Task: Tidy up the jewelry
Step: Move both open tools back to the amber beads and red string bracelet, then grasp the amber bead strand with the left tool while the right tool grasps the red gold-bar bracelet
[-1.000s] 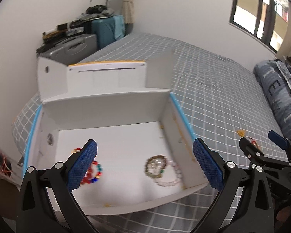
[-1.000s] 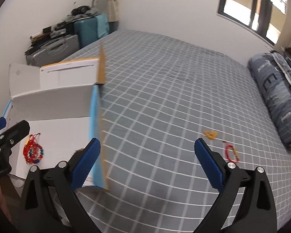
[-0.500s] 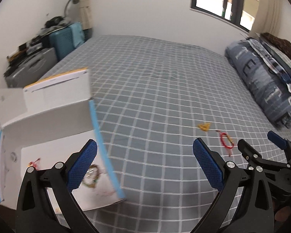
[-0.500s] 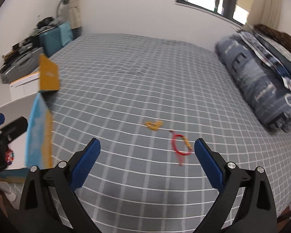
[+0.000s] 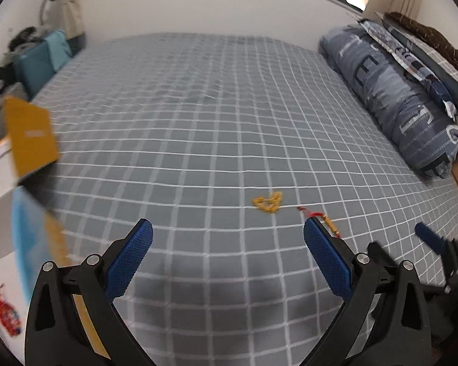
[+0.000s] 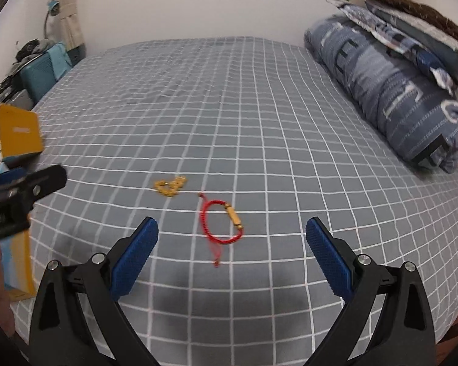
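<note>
Through the left wrist camera we see the left gripper (image 5: pixel 227 245) with its blue pads spread wide and nothing between them, held above the grey checked bedspread (image 5: pixel 198 116). A small gold chain (image 5: pixel 267 202) lies in a heap on the cloth ahead of it. Just to the right of the chain, the red cord bracelet (image 5: pixel 317 215) is mostly hidden behind our right pad, so only its knotted end and gold tube show. At the left edge sits the white box (image 5: pixel 0 189) with its yellow flap raised, and only this view looks into it: a red beaded piece (image 5: pixel 6 312) lies on the box floor. The right gripper (image 5: pixel 432 239) pokes in, blurred, at the far right.

Through the right wrist camera we see the right gripper (image 6: pixel 232 241) equally wide open and empty. Here the red cord bracelet (image 6: pixel 219 224) shows whole, a loop with a gold tube bead, lying on the bedspread directly ahead between the two pads. The gold chain (image 6: pixel 170 185) rests near it, up and to the left. The left gripper's tip (image 6: pixel 24 184) enters from the left, in front of the box's yellow flap (image 6: pixel 19 132). A rolled blue duvet (image 6: pixel 390 91) lies along the right side.
</note>
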Demonstrator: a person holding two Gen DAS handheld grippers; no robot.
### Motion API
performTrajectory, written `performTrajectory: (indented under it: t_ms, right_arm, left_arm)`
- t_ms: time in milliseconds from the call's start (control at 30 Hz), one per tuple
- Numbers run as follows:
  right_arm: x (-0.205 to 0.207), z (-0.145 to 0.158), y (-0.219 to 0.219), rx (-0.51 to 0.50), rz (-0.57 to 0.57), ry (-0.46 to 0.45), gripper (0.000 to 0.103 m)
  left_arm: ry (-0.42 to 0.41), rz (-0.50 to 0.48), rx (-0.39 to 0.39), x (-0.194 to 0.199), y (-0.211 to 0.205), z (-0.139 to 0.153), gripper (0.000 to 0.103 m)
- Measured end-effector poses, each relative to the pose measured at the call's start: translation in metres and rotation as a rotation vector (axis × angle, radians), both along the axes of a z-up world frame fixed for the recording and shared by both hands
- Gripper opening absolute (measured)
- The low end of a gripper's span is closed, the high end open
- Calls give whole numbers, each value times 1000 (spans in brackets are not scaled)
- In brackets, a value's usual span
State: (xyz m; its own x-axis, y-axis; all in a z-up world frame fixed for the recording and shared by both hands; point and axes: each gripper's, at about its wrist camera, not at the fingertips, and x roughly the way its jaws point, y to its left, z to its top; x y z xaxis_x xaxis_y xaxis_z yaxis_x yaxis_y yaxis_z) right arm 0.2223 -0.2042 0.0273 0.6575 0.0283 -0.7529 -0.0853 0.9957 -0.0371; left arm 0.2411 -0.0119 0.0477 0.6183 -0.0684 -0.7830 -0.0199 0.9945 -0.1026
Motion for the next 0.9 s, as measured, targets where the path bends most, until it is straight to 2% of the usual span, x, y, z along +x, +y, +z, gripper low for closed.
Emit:
performTrajectory:
  t_ms: [100, 267, 367, 633, 900]
  right_arm:
    - [14, -21, -5, 3, -4, 24, 93]
    - [32, -51, -1, -41, 26, 53, 93]
    - [44, -66, -9, -14, 12, 77, 93]
    - [70, -95, -26, 16, -26, 122, 87]
    - [79, -112, -32, 20, -41, 163, 75]
  left_arm:
    - [49, -31, -7, 31, -14, -22, 97]
    - [84, -50, 11, 64, -30, -49, 97]
    - [117, -60, 10, 85, -38, -69, 97]
    - [129, -70, 52, 111, -46, -98, 97]
    - [159, -76, 20, 121, -39, -120, 97]
